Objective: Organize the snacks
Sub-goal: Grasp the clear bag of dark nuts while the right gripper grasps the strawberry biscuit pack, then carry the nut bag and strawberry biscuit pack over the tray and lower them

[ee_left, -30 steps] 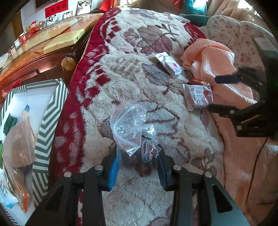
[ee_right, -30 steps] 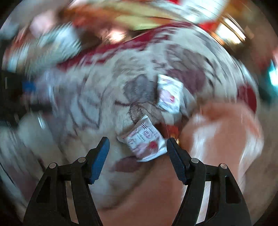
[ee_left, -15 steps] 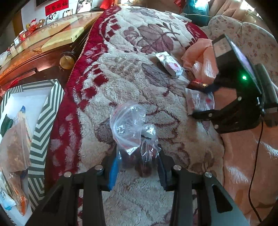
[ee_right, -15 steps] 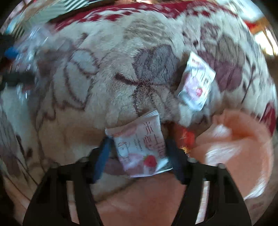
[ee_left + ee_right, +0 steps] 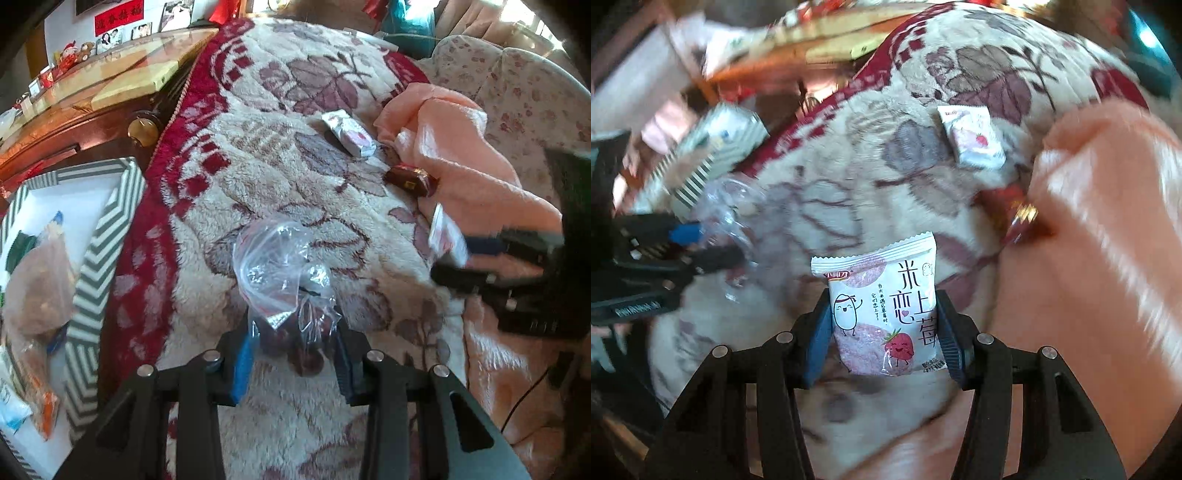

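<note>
Your left gripper (image 5: 293, 354) is clamped on a clear bag (image 5: 284, 280) of dark red snacks, resting on the floral blanket (image 5: 280, 177). Your right gripper (image 5: 884, 332) pinches a white strawberry packet (image 5: 884, 306) by both side edges, held upright off the blanket. Second white packet (image 5: 349, 133) lies further up the blanket, just beside the peach cloth (image 5: 465, 155). Red-wrapped snack (image 5: 410, 181) sits at the cloth's edge, between the two packets. Striped box (image 5: 107, 236) off the blanket's left edge holds several bagged snacks.
</note>
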`<action>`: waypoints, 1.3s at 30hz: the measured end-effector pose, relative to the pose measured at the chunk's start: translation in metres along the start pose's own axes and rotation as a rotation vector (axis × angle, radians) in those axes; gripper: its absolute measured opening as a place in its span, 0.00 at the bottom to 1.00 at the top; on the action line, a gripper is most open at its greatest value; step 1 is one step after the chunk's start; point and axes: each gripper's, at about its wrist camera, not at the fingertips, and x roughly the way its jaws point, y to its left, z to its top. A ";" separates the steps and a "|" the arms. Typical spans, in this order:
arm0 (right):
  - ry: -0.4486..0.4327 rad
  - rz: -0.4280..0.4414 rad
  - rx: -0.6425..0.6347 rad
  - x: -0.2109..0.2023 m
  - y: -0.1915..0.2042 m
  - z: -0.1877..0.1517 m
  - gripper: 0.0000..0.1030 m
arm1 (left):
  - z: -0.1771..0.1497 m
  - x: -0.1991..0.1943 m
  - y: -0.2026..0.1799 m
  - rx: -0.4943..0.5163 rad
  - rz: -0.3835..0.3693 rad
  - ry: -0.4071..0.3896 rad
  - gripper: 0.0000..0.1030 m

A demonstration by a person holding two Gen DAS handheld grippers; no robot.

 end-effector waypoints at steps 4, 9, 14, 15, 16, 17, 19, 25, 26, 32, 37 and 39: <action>-0.026 0.050 0.045 0.008 0.028 -0.020 0.50 | -0.010 -0.016 -0.002 0.022 0.026 -0.025 0.38; -0.021 0.063 0.047 0.018 0.046 -0.027 0.50 | -0.021 -0.031 0.001 0.022 0.053 -0.052 0.38; -0.033 0.079 0.028 0.016 0.067 -0.026 0.50 | -0.029 -0.046 0.010 0.005 0.078 -0.078 0.38; -0.033 0.082 0.024 0.014 0.071 -0.026 0.50 | -0.030 -0.049 0.012 0.002 0.088 -0.083 0.38; -0.035 0.082 0.021 0.014 0.074 -0.026 0.50 | -0.031 -0.052 0.015 -0.001 0.100 -0.090 0.38; -0.038 0.081 0.016 0.013 0.078 -0.024 0.50 | -0.033 -0.055 0.018 -0.005 0.108 -0.096 0.38; -0.043 0.093 0.006 0.012 0.085 -0.021 0.50 | -0.035 -0.060 0.025 -0.015 0.122 -0.106 0.38; -0.045 0.114 -0.034 0.016 0.109 -0.006 0.50 | -0.039 -0.074 0.046 -0.045 0.158 -0.129 0.38; -0.046 0.119 -0.042 0.016 0.113 -0.004 0.50 | -0.040 -0.076 0.049 -0.049 0.164 -0.133 0.38; -0.045 0.126 -0.086 0.016 0.136 0.007 0.50 | -0.042 -0.091 0.076 -0.105 0.188 -0.156 0.38; -0.051 0.139 -0.107 0.017 0.148 0.015 0.50 | -0.046 -0.095 0.099 -0.151 0.211 -0.158 0.38; -0.050 0.144 -0.112 0.018 0.153 0.016 0.50 | -0.048 -0.096 0.106 -0.164 0.221 -0.158 0.38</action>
